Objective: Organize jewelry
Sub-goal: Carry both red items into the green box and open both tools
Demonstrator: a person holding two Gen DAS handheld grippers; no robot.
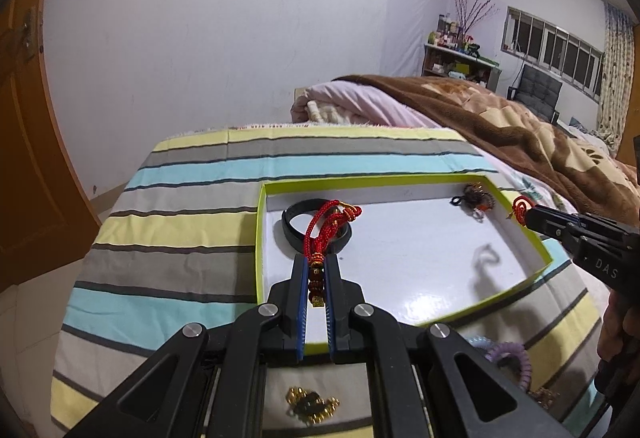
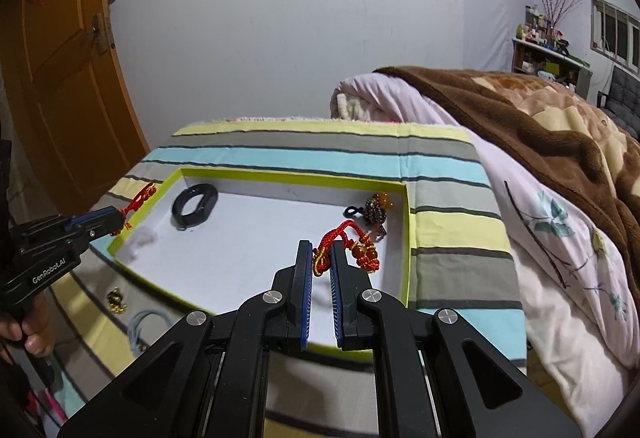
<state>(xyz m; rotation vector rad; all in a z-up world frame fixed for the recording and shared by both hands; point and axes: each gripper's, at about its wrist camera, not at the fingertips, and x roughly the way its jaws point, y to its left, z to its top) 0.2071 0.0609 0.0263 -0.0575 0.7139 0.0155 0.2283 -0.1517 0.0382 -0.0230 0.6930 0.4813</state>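
Striped bedding (image 1: 192,198) carries a shallow green-rimmed box (image 1: 260,238) (white inside) with a black band (image 2: 195,204) in it. Above it, the left gripper (image 1: 316,263) clamps a red beaded cord (image 1: 320,234); the right gripper (image 2: 321,256) pinches another red knotted cord (image 2: 340,234).

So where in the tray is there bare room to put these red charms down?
The tray floor is bare through the middle, between the black band near the left wall and the beaded charm in the far right corner. The near half is also bare. Those two corners are crowded.
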